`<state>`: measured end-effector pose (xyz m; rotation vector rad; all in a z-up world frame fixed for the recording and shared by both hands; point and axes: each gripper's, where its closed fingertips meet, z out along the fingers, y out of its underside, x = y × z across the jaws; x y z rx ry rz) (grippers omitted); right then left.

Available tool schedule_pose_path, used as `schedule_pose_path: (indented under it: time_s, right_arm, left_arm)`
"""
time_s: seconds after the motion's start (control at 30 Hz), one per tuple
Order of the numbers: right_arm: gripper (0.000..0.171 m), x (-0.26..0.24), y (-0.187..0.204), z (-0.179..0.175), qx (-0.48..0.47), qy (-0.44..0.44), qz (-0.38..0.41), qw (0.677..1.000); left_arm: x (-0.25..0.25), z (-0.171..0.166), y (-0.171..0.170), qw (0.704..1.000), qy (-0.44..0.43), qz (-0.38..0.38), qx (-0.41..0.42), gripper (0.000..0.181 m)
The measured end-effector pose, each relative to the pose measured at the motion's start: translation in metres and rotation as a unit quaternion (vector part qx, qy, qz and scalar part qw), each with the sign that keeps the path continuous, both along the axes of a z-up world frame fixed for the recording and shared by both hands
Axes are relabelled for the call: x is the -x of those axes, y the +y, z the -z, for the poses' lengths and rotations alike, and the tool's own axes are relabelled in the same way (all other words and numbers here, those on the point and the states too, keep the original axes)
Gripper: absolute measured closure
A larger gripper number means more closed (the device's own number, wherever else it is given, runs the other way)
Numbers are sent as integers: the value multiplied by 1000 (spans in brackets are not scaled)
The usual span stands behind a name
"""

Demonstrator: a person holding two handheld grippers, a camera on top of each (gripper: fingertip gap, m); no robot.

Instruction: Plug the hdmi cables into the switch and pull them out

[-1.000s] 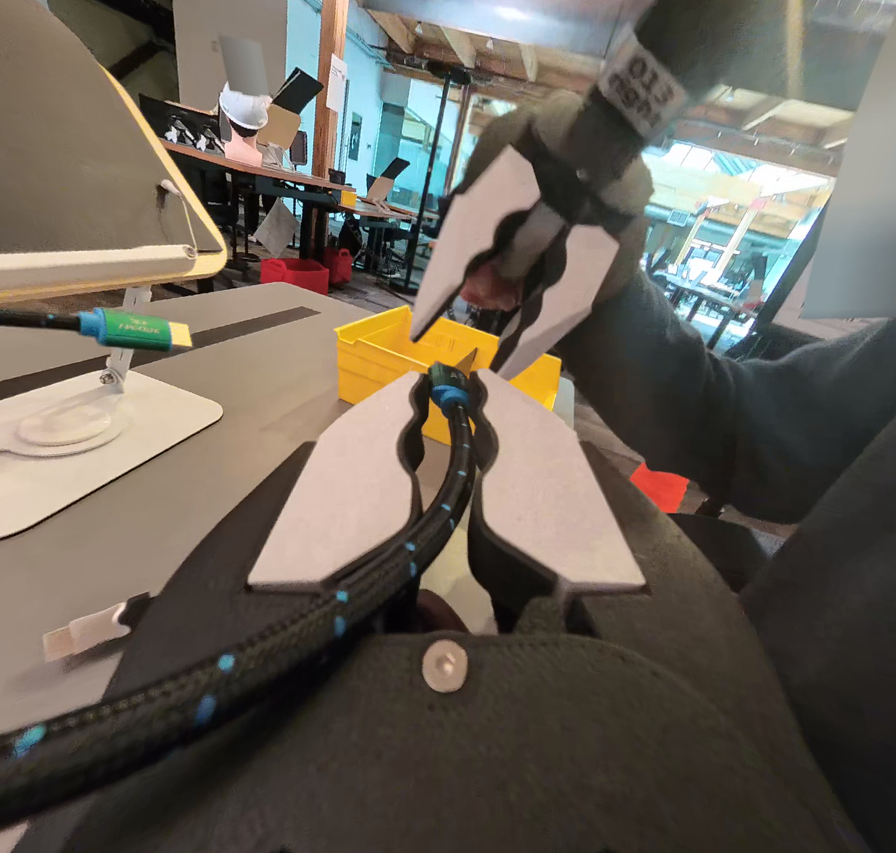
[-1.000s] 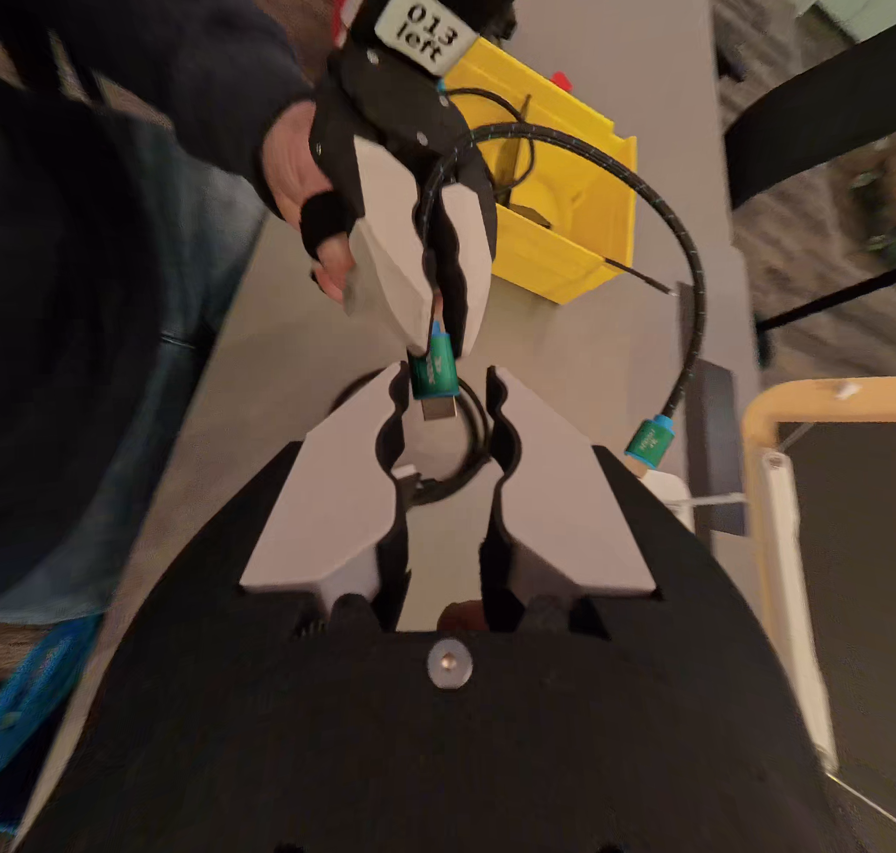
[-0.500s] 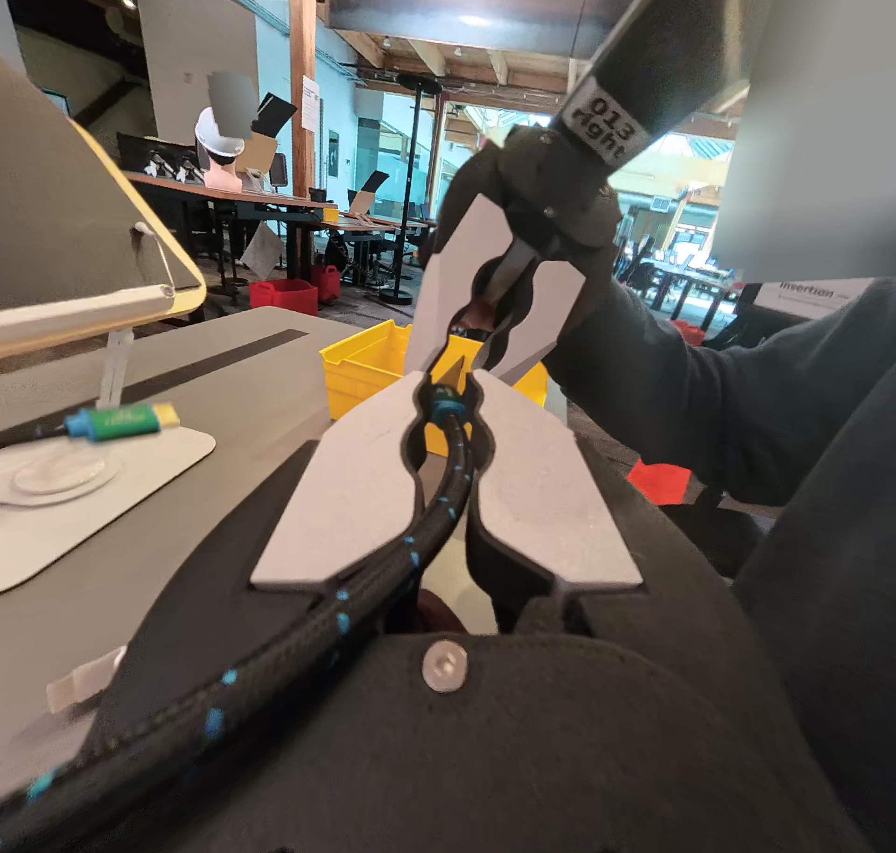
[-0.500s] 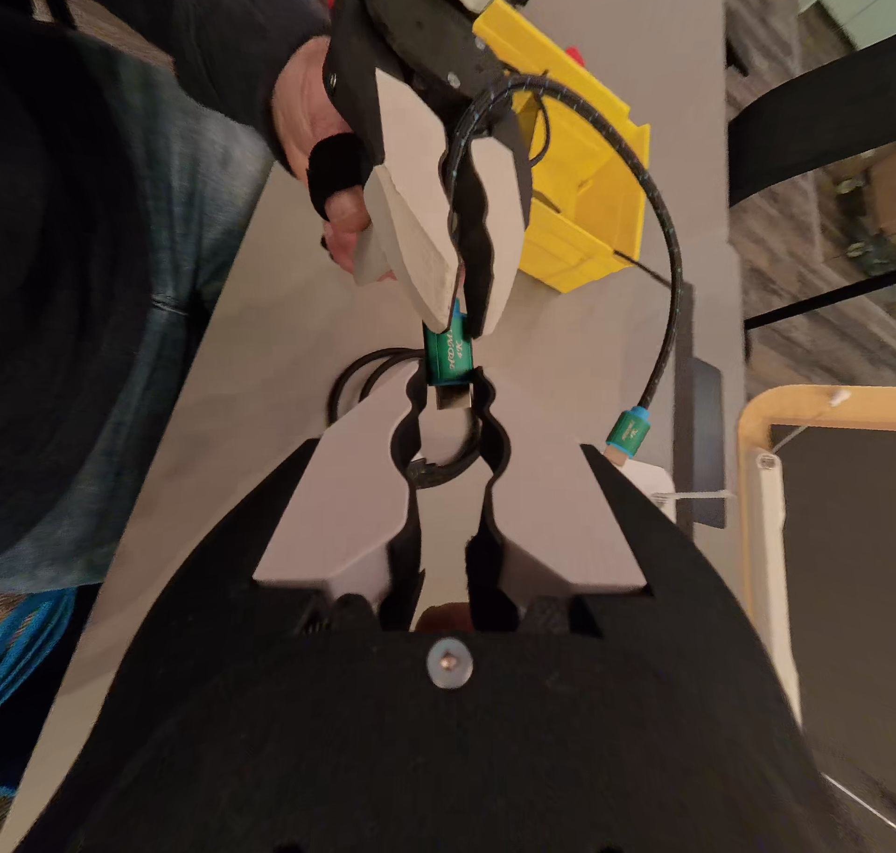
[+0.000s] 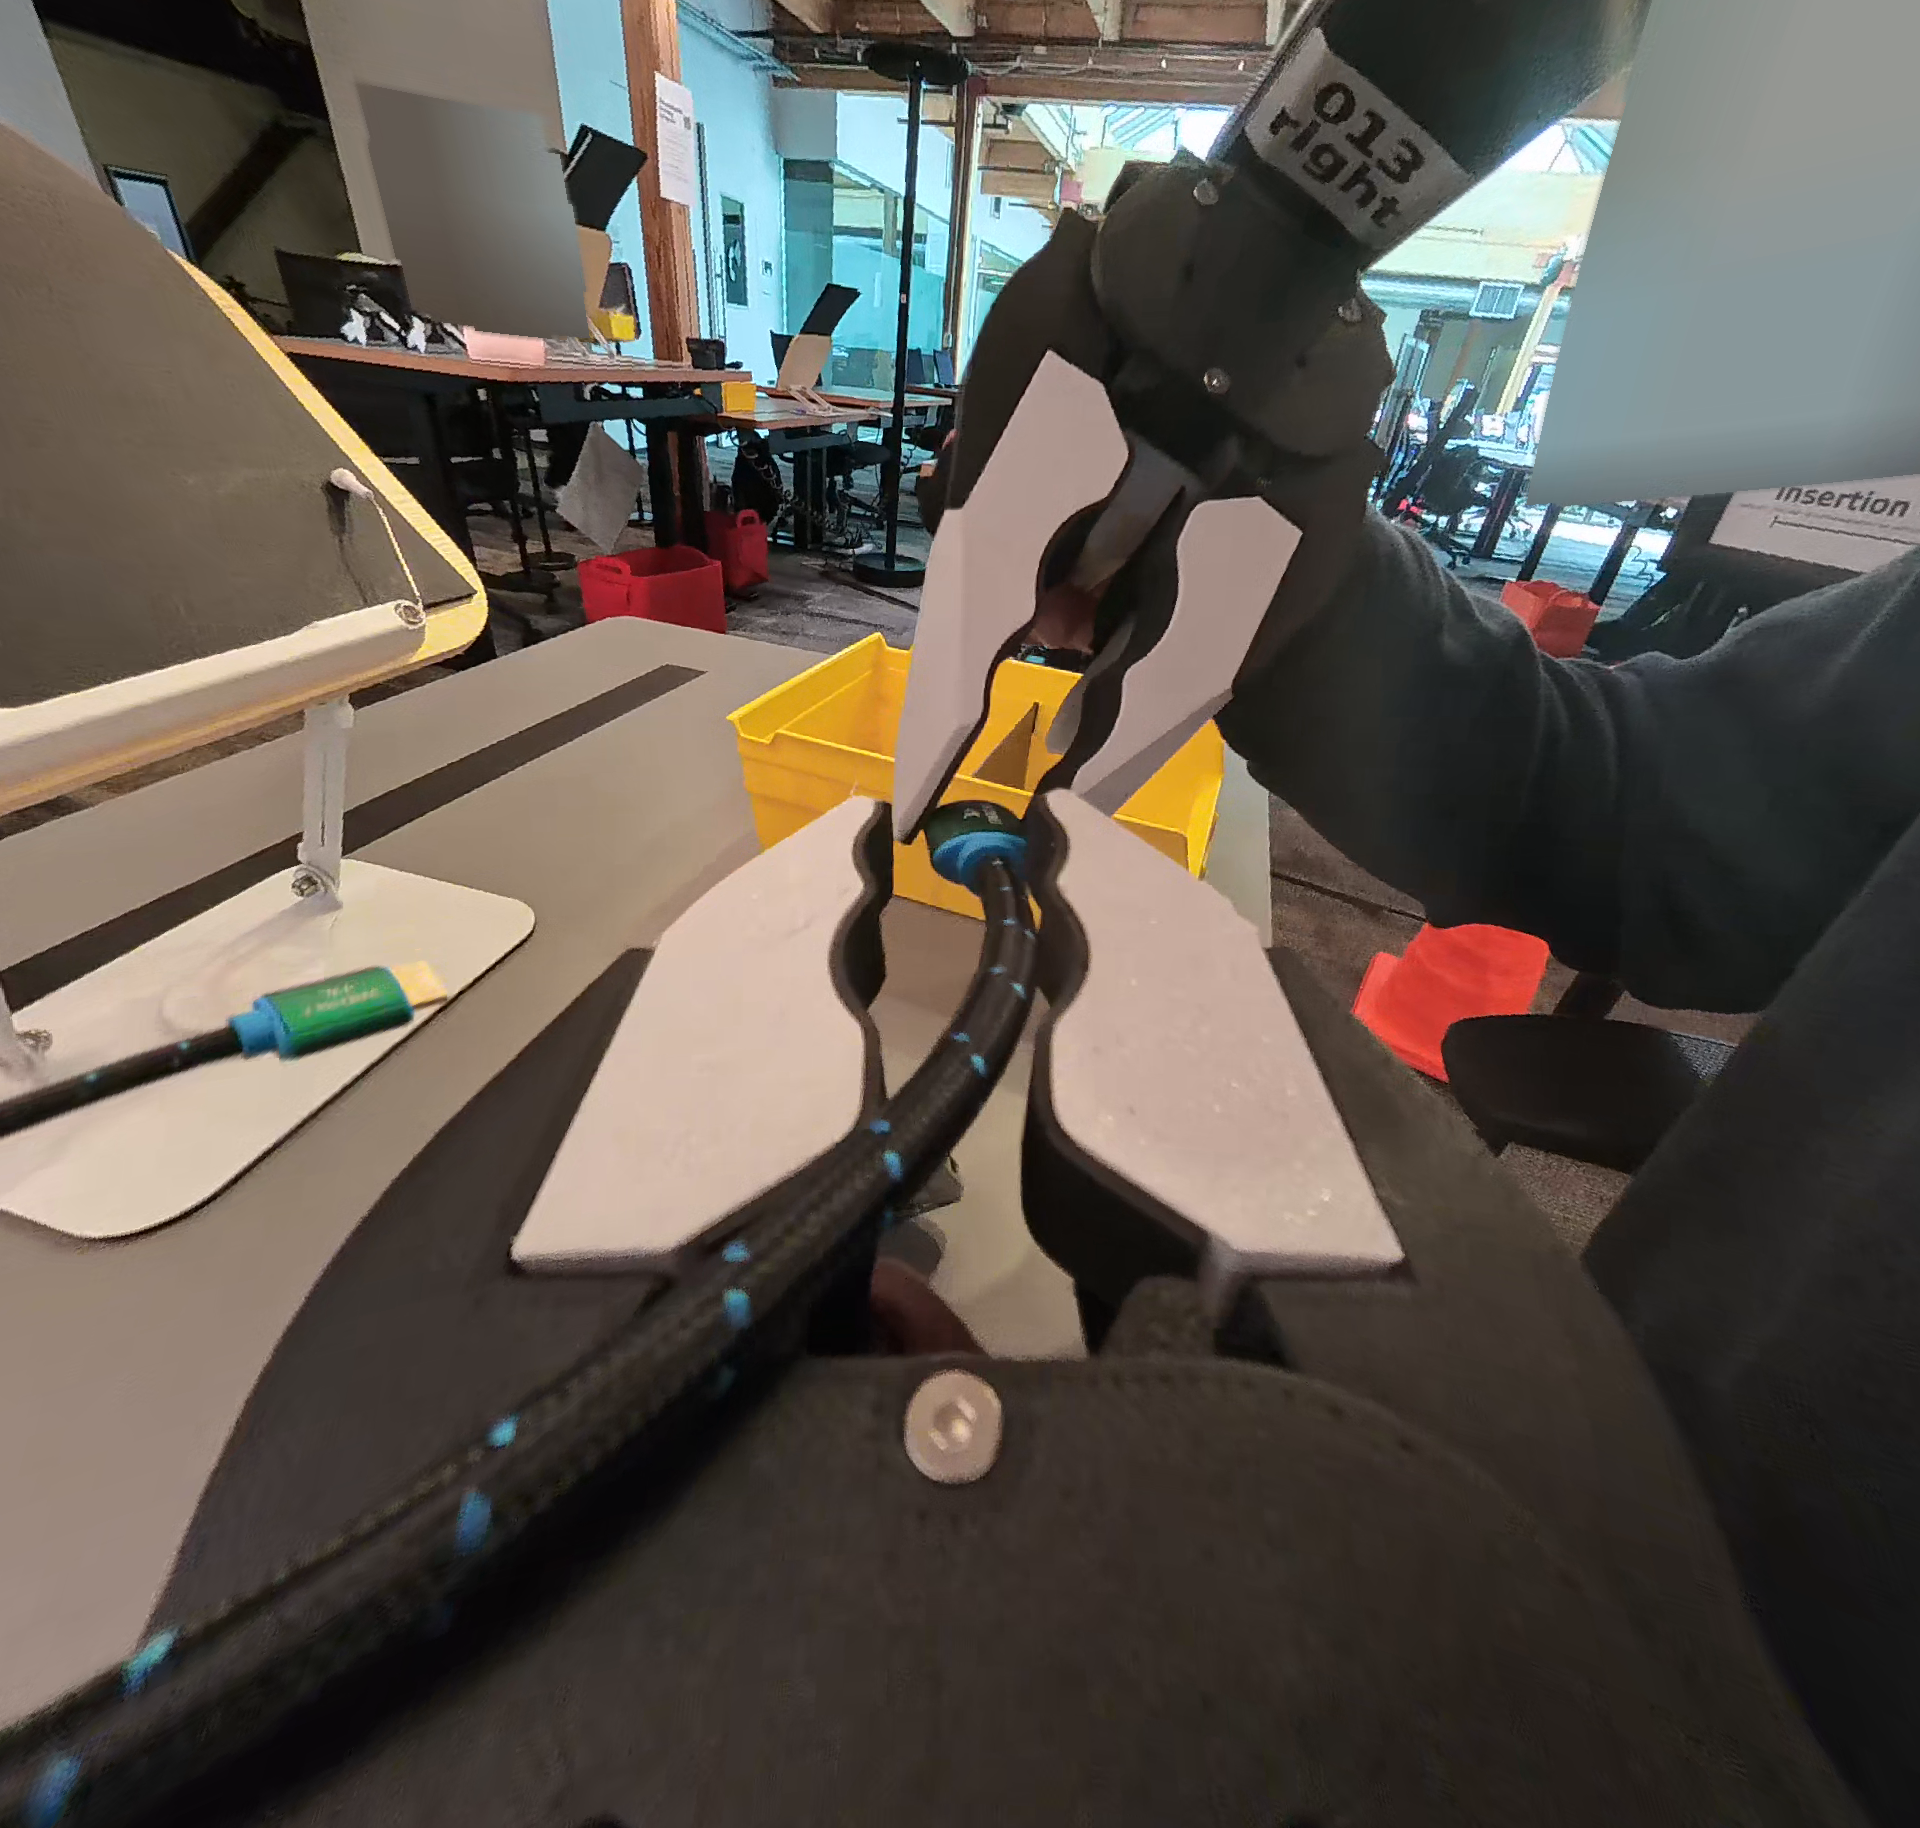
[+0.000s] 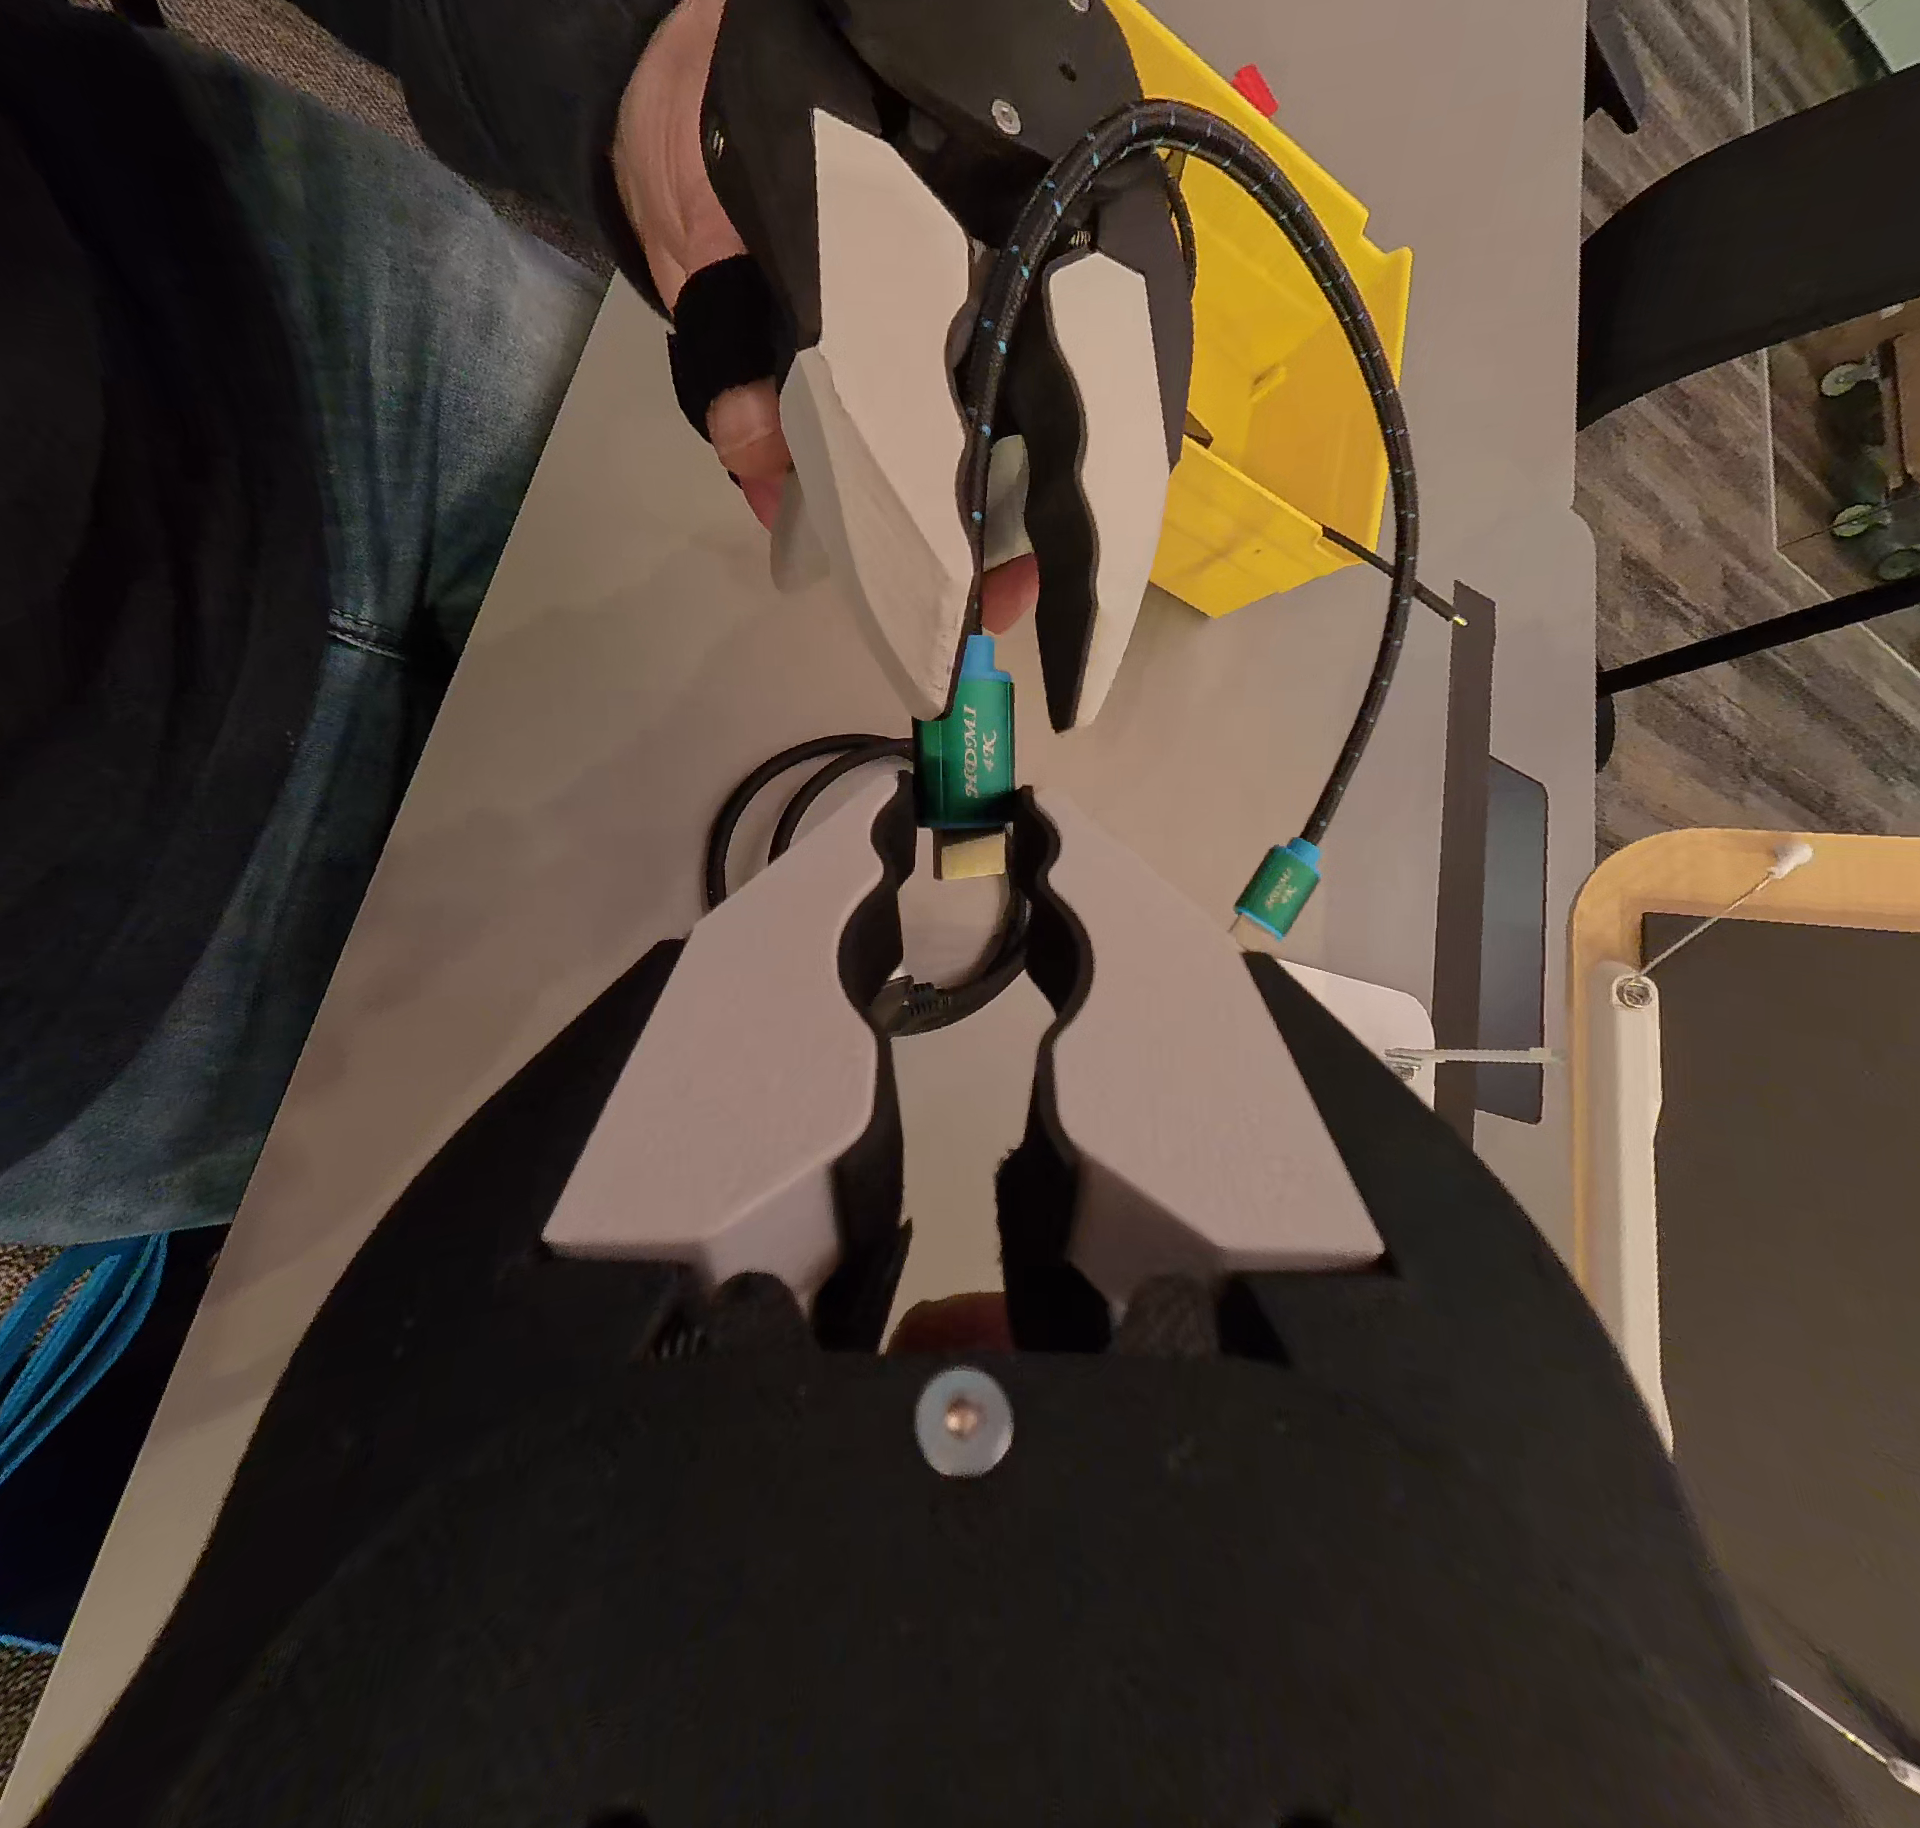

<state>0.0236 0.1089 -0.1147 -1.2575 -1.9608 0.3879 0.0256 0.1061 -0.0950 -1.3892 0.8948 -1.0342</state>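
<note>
A black braided HDMI cable [image 5: 727,1290] has a green plug at each end. My right gripper [image 6: 961,812] is shut on one green plug [image 6: 961,750], with both pads on its sides and the gold tip between its fingers. My left gripper [image 5: 961,817] is open; the cable runs loosely between its fingers, and the right wrist view shows a gap between its right pad and the plug. The two grippers meet tip to tip above the grey table [image 5: 520,739]. The other green plug [image 5: 322,1009] lies on a white stand base and also shows in the right wrist view [image 6: 1278,895].
A yellow bin [image 5: 831,750] stands just behind the grippers. A tilted board on a white stand [image 5: 260,1030] is at the left. A thin black cable coil [image 6: 748,812] lies on the table below the grippers. A dark flat device [image 6: 1507,947] lies by the stand. The tips of both grippers are at nearly the same place.
My right gripper closed on the green plug that the left gripper held out. My left gripper's jaws then opened off the cable. The free plug end sank onto the stand base.
</note>
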Motion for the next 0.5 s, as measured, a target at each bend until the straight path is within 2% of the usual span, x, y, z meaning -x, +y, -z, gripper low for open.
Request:
schedule_pose_path:
  time_s: [0.07, 0.5]
  right_arm:
    - [155, 0, 0, -3, -2, 6, 2, 1000]
    - [156, 0, 0, 1, -18, -8, 6, 1000]
  left_arm:
    - [-3, 5, -2, 1000, 18, 6, 0, 154]
    - [-7, 4, -2, 1000, 17, 1, 12, 160]
